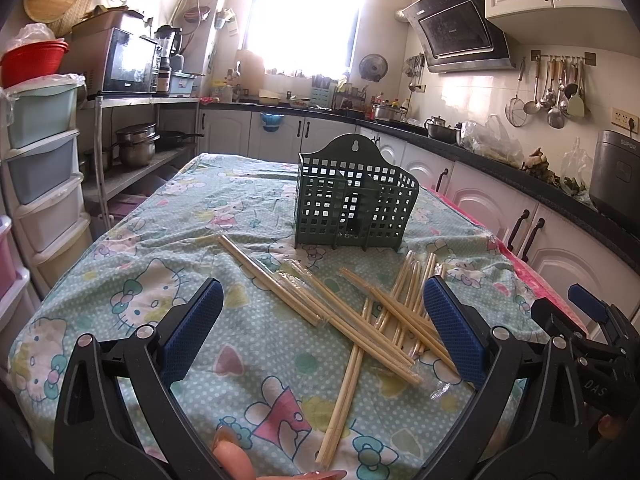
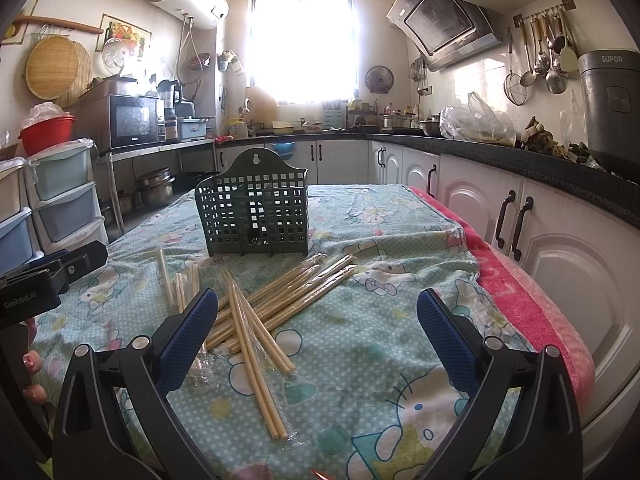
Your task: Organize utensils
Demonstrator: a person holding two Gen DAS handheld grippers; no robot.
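A dark green perforated utensil holder (image 1: 354, 200) (image 2: 256, 210) stands upright on the cloth-covered table, with nothing showing inside it. In front of it lies a loose pile of bamboo chopsticks (image 1: 372, 316) (image 2: 264, 304), some in clear plastic sleeves, crossing one another. My left gripper (image 1: 324, 328) is open, hovering just short of the pile with nothing between its blue pads. My right gripper (image 2: 318, 332) is open too, and the pile lies toward its left finger (image 2: 188, 338). The right gripper's body shows at the right edge of the left wrist view (image 1: 588, 336).
The table carries a teal cartoon-print cloth (image 1: 168, 280) over a pink towel (image 2: 532, 304) along its right edge. White cabinets with a dark cluttered counter (image 2: 520, 152) run close along the right. Plastic drawer units (image 1: 44, 176) and a metal shelf with pots stand on the left.
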